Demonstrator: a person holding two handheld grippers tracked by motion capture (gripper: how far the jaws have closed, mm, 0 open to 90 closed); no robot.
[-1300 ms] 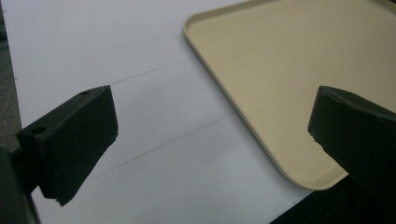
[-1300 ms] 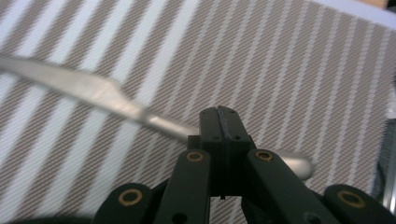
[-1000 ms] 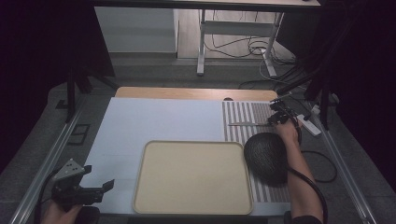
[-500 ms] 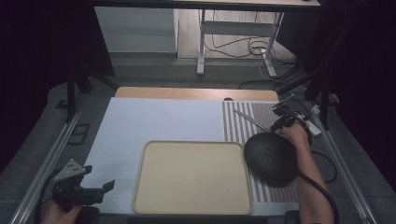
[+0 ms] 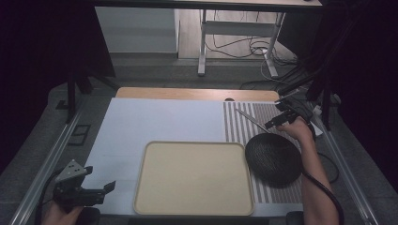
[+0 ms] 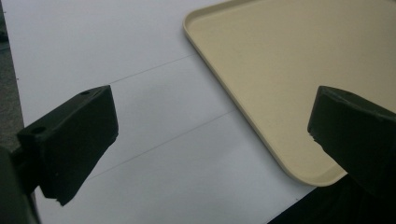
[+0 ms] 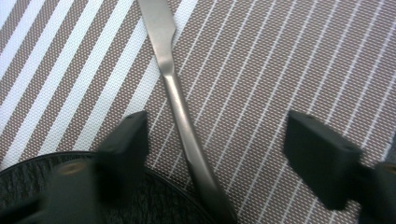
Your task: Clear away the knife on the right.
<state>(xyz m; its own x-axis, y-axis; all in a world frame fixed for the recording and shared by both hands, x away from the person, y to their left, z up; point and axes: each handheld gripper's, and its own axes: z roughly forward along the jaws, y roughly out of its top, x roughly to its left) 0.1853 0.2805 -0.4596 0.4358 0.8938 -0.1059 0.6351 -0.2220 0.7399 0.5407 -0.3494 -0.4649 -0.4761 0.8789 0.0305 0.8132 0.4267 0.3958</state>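
Observation:
A metal knife [image 5: 251, 120] lies slantwise on the striped brown placemat [image 5: 256, 110], its handle end reaching the rim of a black textured bowl [image 5: 273, 158]. My right gripper [image 5: 271, 123] hovers just over the knife's handle [image 7: 180, 102]. Its jaws have just been opening and now stand wide on either side of the handle without touching it, so the right gripper [image 7: 215, 126] is open. At the near left corner, my left gripper [image 5: 107, 192] is open and empty, pointing at the beige tray [image 5: 194, 177]. The left gripper [image 6: 210, 121] sits above the white mat [image 6: 116, 56].
The empty beige tray [image 6: 289, 70] sits at the front centre of the table. The black bowl [image 7: 154, 200] sits right of it on the placemat [image 7: 280, 60]. A wooden table edge [image 5: 197, 93] runs along the back, with metal rails at both sides and cables on the floor beyond.
My right gripper's jaws have opened and let go of the knife, which now lies free on the placemat. The left gripper has kept still.

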